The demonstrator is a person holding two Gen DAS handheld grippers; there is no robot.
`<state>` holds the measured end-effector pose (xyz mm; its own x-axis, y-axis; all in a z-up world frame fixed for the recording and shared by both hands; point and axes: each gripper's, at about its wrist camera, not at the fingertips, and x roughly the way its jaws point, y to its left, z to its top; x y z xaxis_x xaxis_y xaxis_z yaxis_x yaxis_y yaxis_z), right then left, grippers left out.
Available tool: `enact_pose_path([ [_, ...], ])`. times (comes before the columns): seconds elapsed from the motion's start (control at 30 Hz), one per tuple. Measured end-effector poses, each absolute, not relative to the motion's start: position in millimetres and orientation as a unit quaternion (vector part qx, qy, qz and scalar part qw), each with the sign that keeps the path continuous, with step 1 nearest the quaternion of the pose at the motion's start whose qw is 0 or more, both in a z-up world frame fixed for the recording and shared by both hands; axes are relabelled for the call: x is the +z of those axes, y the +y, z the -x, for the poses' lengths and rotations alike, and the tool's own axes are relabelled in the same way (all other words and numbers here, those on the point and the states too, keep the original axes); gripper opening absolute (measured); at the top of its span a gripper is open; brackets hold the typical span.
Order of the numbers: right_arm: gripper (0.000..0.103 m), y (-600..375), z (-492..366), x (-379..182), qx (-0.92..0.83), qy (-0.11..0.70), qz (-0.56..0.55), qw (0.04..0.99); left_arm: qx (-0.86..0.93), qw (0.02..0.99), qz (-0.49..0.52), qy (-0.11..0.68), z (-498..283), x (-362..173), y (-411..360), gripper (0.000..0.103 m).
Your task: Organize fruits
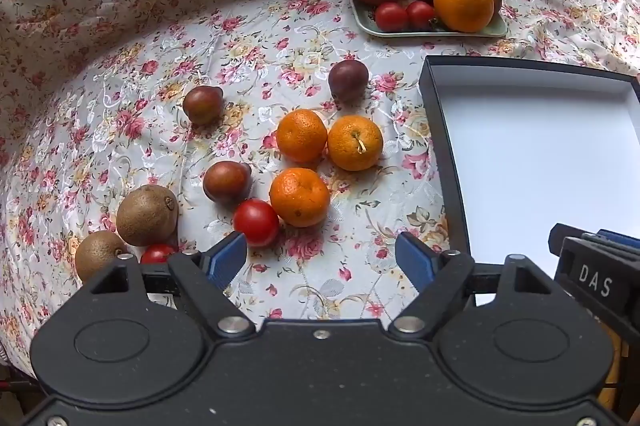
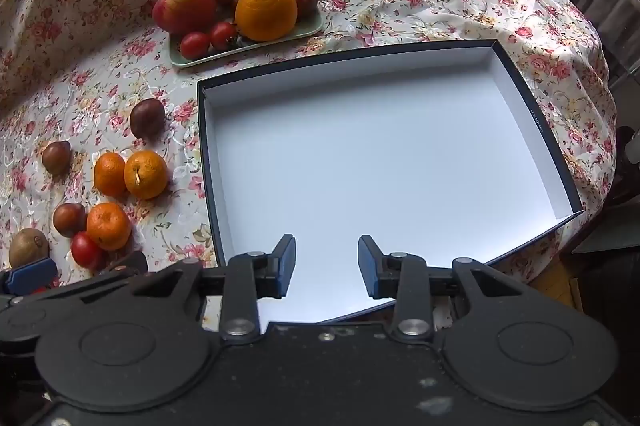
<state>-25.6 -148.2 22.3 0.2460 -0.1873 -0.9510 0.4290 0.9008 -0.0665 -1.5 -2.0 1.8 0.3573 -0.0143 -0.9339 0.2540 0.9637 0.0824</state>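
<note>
Left gripper (image 1: 321,258), black frame with blue pads, stands wide and empty at lower centre of the left wrist view, hovering just short of the loose fruit on the floral tablecloth (image 1: 120,74). Nearest its left pad: small red cherry tomato (image 1: 256,222), touching the lowest round orange mandarin (image 1: 299,197). That tomato looks the likely first pick, since it lies closest to the open jaws.

Right gripper (image 2: 327,264), same build, jaws parted and holding nothing, sits at lower centre of its view over the near edge of the dark-rimmed white cardboard box (image 2: 536,130). Box interior bare: probably the sorting destination, hence a gripper stationed there.

Two more mandarins (image 1: 328,138) touch at mid-frame; three dark reddish plums (image 1: 227,181) are scattered around; two brown kiwis (image 1: 147,209) at lower left.

Pale green tray (image 1: 432,33), upper right, carries an apple, oranges and tomatoes, heaped.
</note>
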Motion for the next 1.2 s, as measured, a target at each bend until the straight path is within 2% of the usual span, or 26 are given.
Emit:
enact_pose_path([
  [1.2,0.037,-148.3,26.7,20.9,-0.196,0.586,-0.100,0.780,-0.105,0.810,-0.095,0.570,2.8,-0.7,-3.1,0.082],
])
